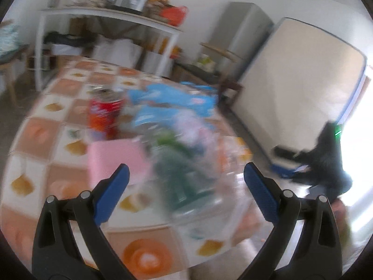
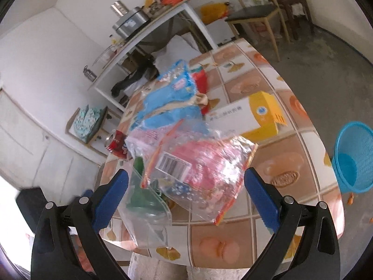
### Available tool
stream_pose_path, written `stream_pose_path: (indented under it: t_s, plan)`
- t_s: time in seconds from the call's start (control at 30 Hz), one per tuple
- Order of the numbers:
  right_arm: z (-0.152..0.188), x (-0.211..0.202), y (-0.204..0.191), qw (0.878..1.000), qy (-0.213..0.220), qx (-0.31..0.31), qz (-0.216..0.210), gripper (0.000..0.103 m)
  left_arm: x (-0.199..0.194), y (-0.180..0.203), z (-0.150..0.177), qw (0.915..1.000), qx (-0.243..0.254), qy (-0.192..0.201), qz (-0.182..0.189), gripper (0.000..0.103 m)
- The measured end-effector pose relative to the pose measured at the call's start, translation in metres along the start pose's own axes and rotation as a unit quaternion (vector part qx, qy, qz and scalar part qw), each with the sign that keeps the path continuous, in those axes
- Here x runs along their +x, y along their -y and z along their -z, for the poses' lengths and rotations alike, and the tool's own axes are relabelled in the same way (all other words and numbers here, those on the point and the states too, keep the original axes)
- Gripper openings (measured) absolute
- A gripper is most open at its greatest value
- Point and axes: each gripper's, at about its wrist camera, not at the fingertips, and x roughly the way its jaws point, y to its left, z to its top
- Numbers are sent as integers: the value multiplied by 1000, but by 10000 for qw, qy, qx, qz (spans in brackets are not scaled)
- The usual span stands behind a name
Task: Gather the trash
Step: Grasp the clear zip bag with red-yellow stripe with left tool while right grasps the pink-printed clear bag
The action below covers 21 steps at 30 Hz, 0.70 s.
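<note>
Nothing looks collected yet: with both the left gripper (image 1: 185, 175) and right gripper (image 2: 186, 179) spread wide and holding nothing, the plastic bags (image 2: 198, 163), soda can (image 2: 115, 142) and yellow box (image 2: 263, 114) litter the table (image 2: 303, 144), the blue basket (image 2: 354, 156) waiting at three o'clock.

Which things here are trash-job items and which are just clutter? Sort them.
Job: red can, blue wrappers, clear bag with barcode, yellow-white box, blue basket.

Clutter: steel pot on the white shelf, wooden chair.
</note>
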Motion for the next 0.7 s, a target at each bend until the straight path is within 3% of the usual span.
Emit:
stream_pose_path:
  t_s: [0.13,0.27,0.33,0.4,0.53,0.7]
  plan:
    - [10,1,16,9996,-49,273,-51,90,25,11,-29,9970,7,-357,691,91]
    - [13,6,29,9991,-49,417,-58,78,63,27,-50,9880,143,-1037,1135,69]
    - [14,9,36,9990,-61,436,-51,71,82,34,-55,9845,195,-1326,1131,61]
    - [15,14,44,9990,-75,437,-22,66,105,45,-58,9803,360,-1620,1068,61]
    - [16,28,60,9983,-171,548,-78,54,140,56,-58,9713,543,-2222,644,55]
    - [18,44,73,9976,-293,593,-218,44,165,53,-55,9613,516,-2699,186,54]
